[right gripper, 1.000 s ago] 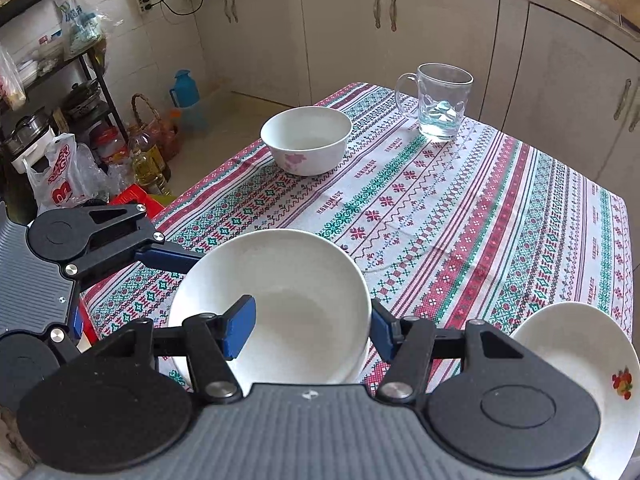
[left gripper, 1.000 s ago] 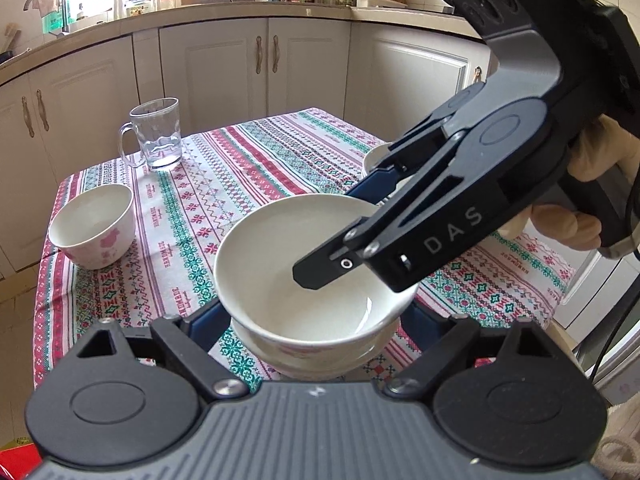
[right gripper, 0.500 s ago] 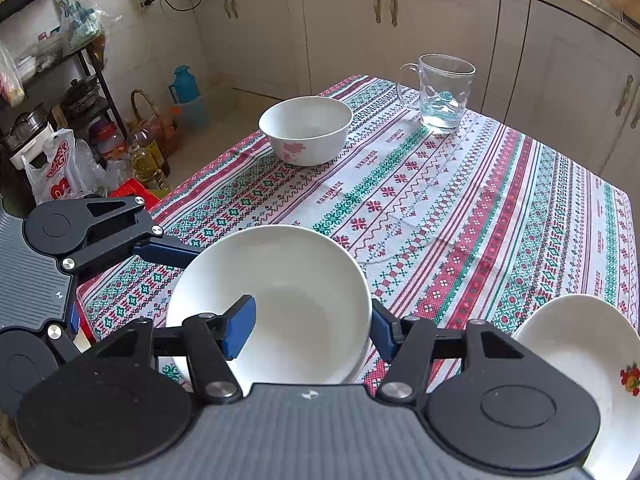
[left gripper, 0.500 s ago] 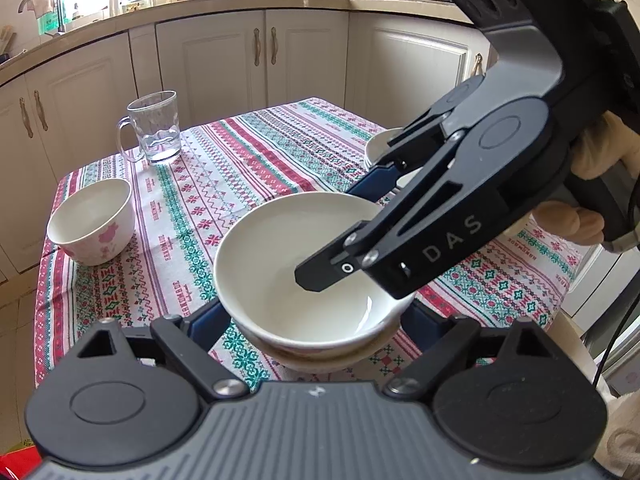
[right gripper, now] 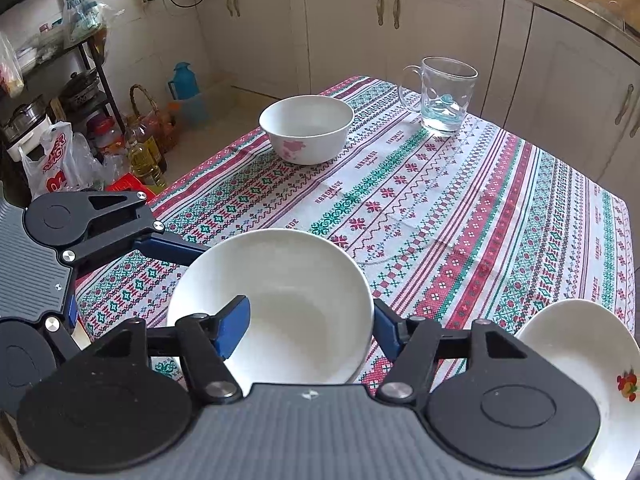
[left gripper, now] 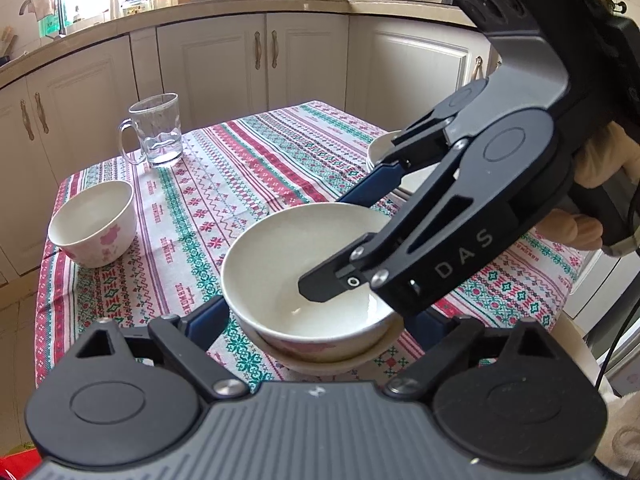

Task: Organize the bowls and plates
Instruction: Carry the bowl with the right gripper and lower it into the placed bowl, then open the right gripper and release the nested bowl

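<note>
A white bowl (left gripper: 296,264) with pink flowers sits nested in another dish (left gripper: 320,364) at the near edge of the table; it also shows in the right wrist view (right gripper: 288,308). My left gripper (left gripper: 320,320) is open, its blue fingers on either side of the stack. My right gripper (right gripper: 312,324) is open, one finger inside the bowl and one outside its rim; it shows from the side in the left wrist view (left gripper: 360,248). A second flowered bowl (right gripper: 306,128) stands far left. A white plate (right gripper: 592,364) with a fruit print lies at the right.
A glass mug (right gripper: 444,98) with a little water stands at the far side of the patterned tablecloth (right gripper: 460,208). Kitchen cabinets (right gripper: 400,28) run behind the table. Bottles and bags (right gripper: 80,152) stand on the floor to the left.
Both grippers and the stacked bowls have hardly shifted; the views sit slightly higher and the table looks a little further off. The jaws stay as they were.
</note>
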